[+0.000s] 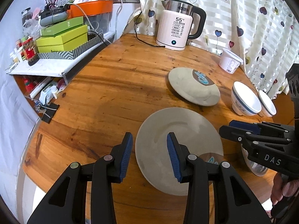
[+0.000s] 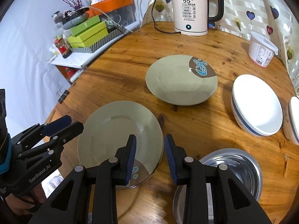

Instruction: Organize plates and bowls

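Left gripper [image 1: 149, 149]: black frame, blue ribbed pads, jaws apart and clamping nothing; it straddles the left rim of the near plate, one pad above the plate's well, the other above bare wood.
Right gripper [image 2: 150, 154]: same build, jaws apart and empty, straddling that plate's right rim.
Near plate [image 2: 119, 136]: round grey-green ceramic plate with a brown-and-blue patch, flat on the table between both grippers.
Far plate [image 2: 180, 80]: matching plate, farther back, well apart from the first.
Bowls: white ceramic bowl with a blue band [image 2: 257, 105] at the right, a second like it [image 2: 293, 119] just beside it at the frame edge; shiny steel bowl [image 2: 241, 166] near the right gripper.
Count: two plates, two white bowls, one steel bowl.
Surface: round varnished wooden table [image 1: 112, 85], knotted grain.
Open room: bare wood on the left half and between the plates.
Edges: white electric kettle [image 1: 174, 31] and white plastic tub [image 1: 230, 60] at the back rim, against a heart-print curtain [image 1: 252, 18]; cluttered shelf with green boxes [image 1: 62, 37] beyond the left edge.
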`<action>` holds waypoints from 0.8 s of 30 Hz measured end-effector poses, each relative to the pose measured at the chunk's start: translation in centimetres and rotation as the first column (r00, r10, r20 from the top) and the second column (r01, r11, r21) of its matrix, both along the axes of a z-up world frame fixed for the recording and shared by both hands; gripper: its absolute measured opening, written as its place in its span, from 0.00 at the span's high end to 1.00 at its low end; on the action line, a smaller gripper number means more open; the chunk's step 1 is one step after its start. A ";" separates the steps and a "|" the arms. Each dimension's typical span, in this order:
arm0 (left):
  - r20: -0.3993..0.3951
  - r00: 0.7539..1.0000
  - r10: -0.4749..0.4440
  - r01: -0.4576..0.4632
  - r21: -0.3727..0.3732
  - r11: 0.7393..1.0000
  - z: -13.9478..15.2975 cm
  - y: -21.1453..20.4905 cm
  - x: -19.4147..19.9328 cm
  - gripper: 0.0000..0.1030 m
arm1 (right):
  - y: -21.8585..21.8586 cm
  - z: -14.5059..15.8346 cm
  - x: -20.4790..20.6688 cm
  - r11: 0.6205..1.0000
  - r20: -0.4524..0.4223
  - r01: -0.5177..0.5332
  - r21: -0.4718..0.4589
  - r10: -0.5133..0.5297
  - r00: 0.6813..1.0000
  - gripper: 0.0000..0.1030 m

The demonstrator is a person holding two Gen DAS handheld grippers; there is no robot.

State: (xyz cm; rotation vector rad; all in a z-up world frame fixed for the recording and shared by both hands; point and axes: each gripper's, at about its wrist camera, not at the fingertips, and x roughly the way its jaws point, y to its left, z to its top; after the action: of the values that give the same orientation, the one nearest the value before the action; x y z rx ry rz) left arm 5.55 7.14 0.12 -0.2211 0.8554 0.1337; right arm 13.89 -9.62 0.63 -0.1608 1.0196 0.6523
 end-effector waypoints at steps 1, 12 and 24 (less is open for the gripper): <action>0.001 1.000 -0.005 0.005 -0.005 1.000 0.1 0.0 0.0 0.62 | -0.1 0.1 0.0 1.000 0.000 0.003 0.002 -0.003 1.000 0.67; 0.009 0.999 -0.046 0.047 -0.054 0.997 0.5 0.0 1.1 0.62 | -0.3 1.1 0.2 1.000 0.037 0.017 -0.006 -0.017 0.999 0.58; 0.014 0.996 -0.083 0.084 -0.070 0.994 1.3 -0.2 3.3 0.62 | 0.2 2.1 1.5 1.000 0.071 0.004 -0.019 -0.003 0.997 0.58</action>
State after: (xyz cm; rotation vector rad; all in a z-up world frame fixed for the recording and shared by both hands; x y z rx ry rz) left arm 8.84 6.93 1.46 -0.2512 0.8581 0.0243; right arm 15.44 -9.43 2.73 -0.1975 0.9581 0.6296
